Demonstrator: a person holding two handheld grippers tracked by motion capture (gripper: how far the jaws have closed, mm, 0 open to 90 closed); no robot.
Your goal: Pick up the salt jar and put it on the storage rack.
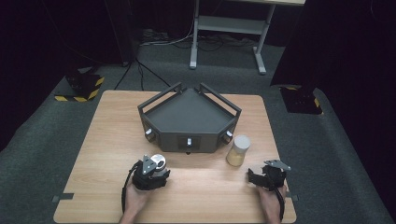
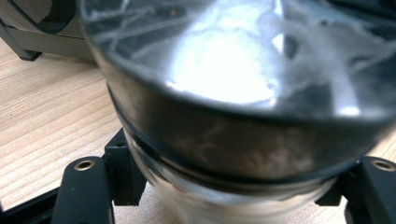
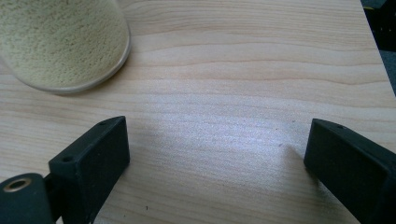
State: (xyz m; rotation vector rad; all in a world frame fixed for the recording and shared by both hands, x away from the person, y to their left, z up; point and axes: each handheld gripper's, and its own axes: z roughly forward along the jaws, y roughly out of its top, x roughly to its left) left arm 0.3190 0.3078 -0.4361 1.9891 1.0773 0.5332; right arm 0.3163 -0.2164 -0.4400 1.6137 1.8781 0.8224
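Note:
A small glass jar with a dark shiny lid (image 2: 233,93) stands on the wooden table (image 1: 205,196) in front of the tray. My left gripper (image 2: 231,189) is shut on its glass body just under the lid, one black jaw on each side. From above, this jar (image 1: 160,161) shows at the front of the left gripper (image 1: 156,171). A second jar of pale yellow grains (image 1: 238,150) stands to the right, just ahead of my right gripper (image 1: 256,177). In the right gripper view this jar (image 3: 60,42) sits at the top left, and the right gripper (image 3: 215,158) is open over bare wood.
A dark grey five-sided tray (image 1: 161,100) with railed edges and three front knobs sits at the middle of the table. Grey carpet surrounds the table, with a white table frame (image 1: 194,46) and cables behind it.

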